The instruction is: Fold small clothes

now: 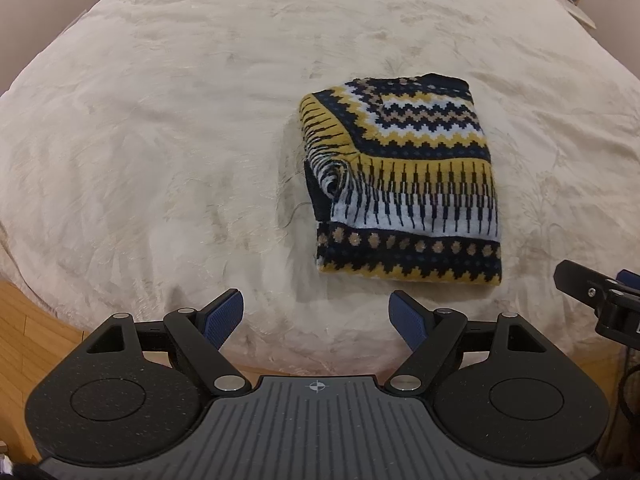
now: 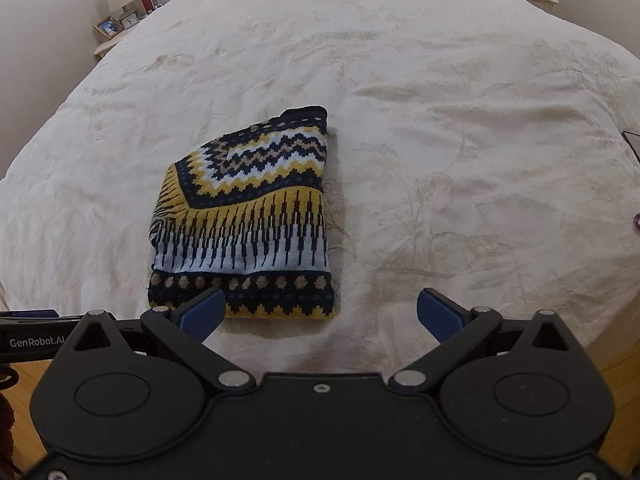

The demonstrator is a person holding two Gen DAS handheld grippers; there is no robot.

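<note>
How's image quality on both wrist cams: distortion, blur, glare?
Left wrist: heavy fisheye bowing of the bedspread, dark corners, folded sweater sharp, no glare. Right wrist: same bowing, sweater sharp, background soft, warm even light.

The bed [image 1: 160, 120] is viewed from low at its near edge by both wrist cameras, facing forward. The folded sweater [image 1: 404, 184] [image 2: 248, 224], near in each, is shared, seen right-of-centre and left-of-centre respectively.

The soft cream bedspread [image 1: 160, 160] lies bare from 9 to 12 o'clock of the folded navy, yellow and white knitted sweater [image 1: 400, 184]. At 5 o'clock of the sweater, the black right gripper [image 1: 600, 300] blocks that corner. At 3 o'clock the bedspread is bare too.
</note>
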